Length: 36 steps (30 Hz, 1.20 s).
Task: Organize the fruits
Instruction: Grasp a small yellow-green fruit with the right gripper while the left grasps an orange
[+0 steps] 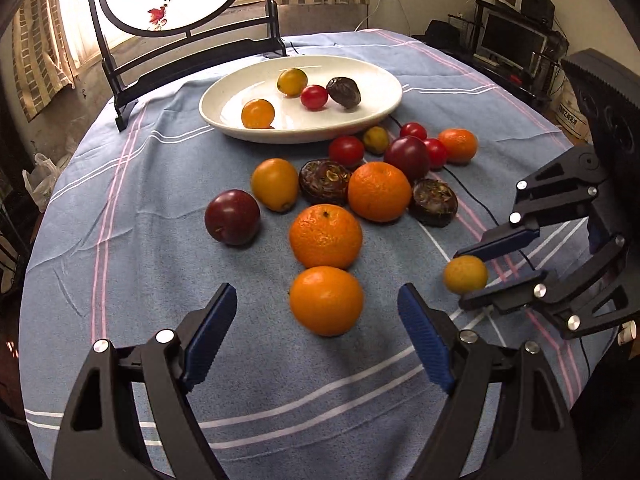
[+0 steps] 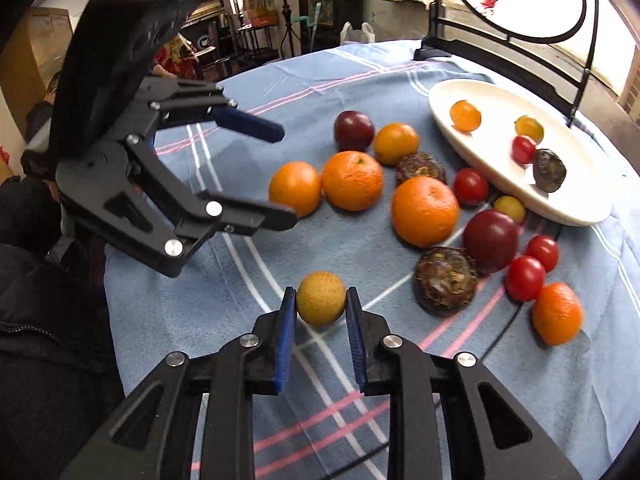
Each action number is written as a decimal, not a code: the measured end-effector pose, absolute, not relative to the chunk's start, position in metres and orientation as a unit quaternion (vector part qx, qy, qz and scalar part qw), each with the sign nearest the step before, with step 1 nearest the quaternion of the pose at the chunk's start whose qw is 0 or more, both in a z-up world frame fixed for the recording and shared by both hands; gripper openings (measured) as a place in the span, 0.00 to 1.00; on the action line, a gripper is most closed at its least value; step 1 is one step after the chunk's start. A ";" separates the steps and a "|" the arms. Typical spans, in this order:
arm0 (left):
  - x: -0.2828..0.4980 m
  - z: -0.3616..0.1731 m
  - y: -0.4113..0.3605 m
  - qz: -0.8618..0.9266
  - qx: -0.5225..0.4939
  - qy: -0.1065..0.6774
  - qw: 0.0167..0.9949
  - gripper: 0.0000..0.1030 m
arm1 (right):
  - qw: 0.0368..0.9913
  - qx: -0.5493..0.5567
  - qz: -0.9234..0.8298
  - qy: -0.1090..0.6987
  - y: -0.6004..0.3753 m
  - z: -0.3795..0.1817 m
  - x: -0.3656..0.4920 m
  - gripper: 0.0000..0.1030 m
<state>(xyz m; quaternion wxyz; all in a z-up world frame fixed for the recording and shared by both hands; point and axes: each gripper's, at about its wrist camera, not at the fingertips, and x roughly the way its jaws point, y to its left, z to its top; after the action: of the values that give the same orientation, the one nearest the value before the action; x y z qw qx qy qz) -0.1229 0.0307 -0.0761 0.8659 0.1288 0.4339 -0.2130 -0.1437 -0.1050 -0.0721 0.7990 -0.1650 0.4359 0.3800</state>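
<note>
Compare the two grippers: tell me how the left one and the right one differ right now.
The left gripper stands wide open and holds nothing; the right gripper is closed on a small yellow fruit. The left gripper points at a large orange lying on the blue cloth; the right one has its fruit between its pads. Both have black frames and blue ribbed pads.

Both grippers are black angular linkages with silver screws and ribbed blue fingers (image 1: 212,340).

Near a white plate (image 1: 224,114) of fruit, the right gripper (image 1: 466,280) clasps a small yellow fruit (image 1: 465,274); the left gripper (image 1: 318,308) gapes.
</note>
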 end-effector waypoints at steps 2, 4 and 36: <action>-0.120 -0.079 0.029 -0.211 0.128 0.440 0.863 0.78 | 0.803 -0.158 0.373 0.437 -0.112 -0.070 -0.142 0.24; -0.117 -0.083 0.027 -0.209 0.127 0.450 0.859 0.78 | 0.807 -0.155 0.367 0.436 -0.117 -0.069 -0.140 0.24; -0.032 0.021 0.001 -0.166 0.098 0.343 0.920 0.38 | 0.883 -0.106 0.312 0.334 -0.169 0.015 -0.085 0.24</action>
<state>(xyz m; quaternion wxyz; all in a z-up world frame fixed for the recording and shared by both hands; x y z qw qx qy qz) -0.0320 0.0010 0.0212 0.9196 0.0976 0.3427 -0.1656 -0.0849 -0.1691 0.0153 0.8833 -0.1065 0.3338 0.3115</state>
